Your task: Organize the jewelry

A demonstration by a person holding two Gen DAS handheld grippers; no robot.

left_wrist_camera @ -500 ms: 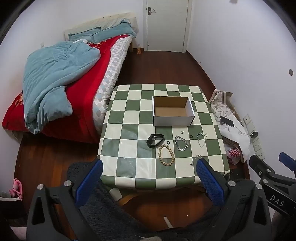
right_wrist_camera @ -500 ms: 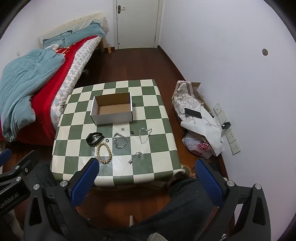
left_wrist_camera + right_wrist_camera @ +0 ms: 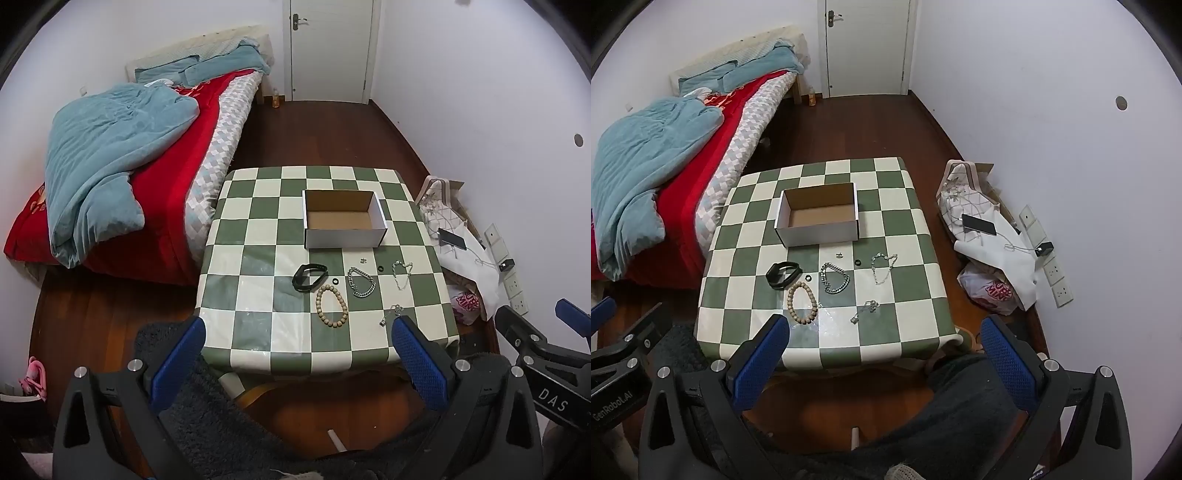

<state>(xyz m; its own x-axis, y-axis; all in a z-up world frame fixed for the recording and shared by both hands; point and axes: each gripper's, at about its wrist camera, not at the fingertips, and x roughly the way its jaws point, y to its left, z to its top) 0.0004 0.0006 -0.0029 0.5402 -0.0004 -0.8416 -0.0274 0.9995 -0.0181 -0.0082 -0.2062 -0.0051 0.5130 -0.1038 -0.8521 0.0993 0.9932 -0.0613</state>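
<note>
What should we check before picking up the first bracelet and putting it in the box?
1. Box open and empty: ok, bare cardboard floor shows.
2. Left hand-held gripper open and holding nothing: ok.
3. Right hand-held gripper open and holding nothing: ok.
4. Wooden bead bracelet lying apart from the other pieces: ok, free on every side.
5. Silver chain bracelet untangled: cannot tell, too small.
6. Either gripper down over the table: not ok, both hang back off its near edge.
</note>
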